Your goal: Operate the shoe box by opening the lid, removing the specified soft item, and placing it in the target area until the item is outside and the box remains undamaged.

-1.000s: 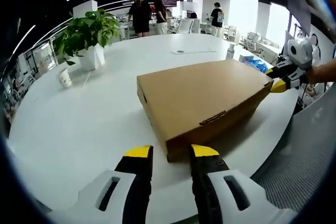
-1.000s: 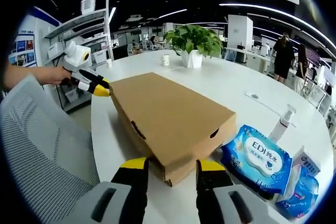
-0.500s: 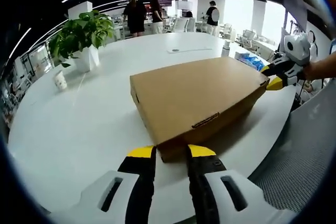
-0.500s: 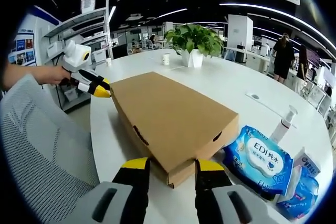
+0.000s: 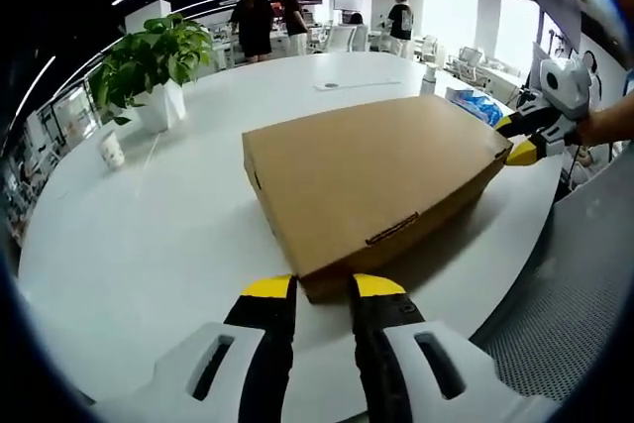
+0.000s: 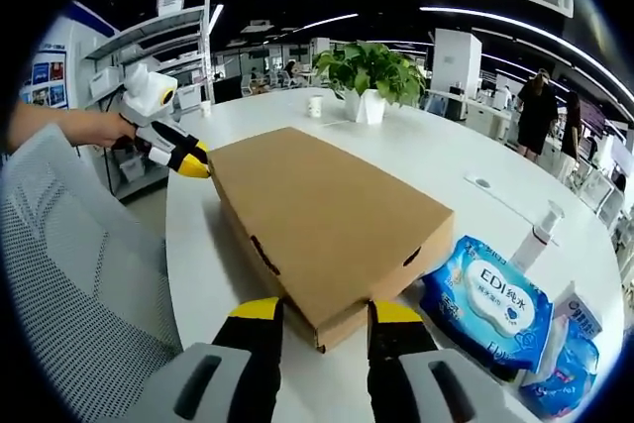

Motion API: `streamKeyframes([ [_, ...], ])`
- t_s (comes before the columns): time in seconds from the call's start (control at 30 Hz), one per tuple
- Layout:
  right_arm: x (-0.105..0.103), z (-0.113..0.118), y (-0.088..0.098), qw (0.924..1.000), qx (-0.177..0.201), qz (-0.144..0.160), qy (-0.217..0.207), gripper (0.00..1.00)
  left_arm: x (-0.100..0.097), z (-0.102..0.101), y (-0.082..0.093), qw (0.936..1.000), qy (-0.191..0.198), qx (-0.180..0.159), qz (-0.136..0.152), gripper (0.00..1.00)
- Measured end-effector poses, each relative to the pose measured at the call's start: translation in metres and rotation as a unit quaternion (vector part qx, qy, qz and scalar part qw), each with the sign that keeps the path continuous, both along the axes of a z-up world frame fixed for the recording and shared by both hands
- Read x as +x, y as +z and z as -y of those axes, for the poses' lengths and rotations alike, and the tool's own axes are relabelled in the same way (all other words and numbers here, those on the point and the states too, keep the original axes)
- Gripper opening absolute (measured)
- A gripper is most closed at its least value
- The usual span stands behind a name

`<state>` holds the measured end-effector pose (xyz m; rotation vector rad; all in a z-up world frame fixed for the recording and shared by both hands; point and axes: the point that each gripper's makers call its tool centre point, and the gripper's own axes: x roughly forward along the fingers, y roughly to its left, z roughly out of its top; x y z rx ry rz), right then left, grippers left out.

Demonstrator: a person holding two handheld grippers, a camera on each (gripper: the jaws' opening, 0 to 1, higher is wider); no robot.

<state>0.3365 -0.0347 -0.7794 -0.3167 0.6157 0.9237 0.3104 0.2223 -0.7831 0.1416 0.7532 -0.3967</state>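
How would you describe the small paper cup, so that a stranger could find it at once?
On the big round white table, look past the brown shoe box to the potted green plant in its white pot. The paper cup stands alone just beside that pot, apart from it. It is much smaller than the pot, pale and holds no plant.

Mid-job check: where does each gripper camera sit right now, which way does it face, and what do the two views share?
Left gripper view: rides the left gripper, at one corner of the shoe box, facing along it toward the right gripper and a hand.
Right gripper view: rides the right gripper, at the opposite corner, facing the left gripper and a hand.
Shared: closed box, potted plant, white table.
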Motion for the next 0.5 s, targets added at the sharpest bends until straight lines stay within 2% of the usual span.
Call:
streamKeyframes([
  [0.5, 0.02, -0.006, -0.001, 1.0, 0.002, -0.001, -0.005, 0.3, 0.022, -0.006, -0.001, 1.0, 0.005, -0.005, -0.005, 0.2],
])
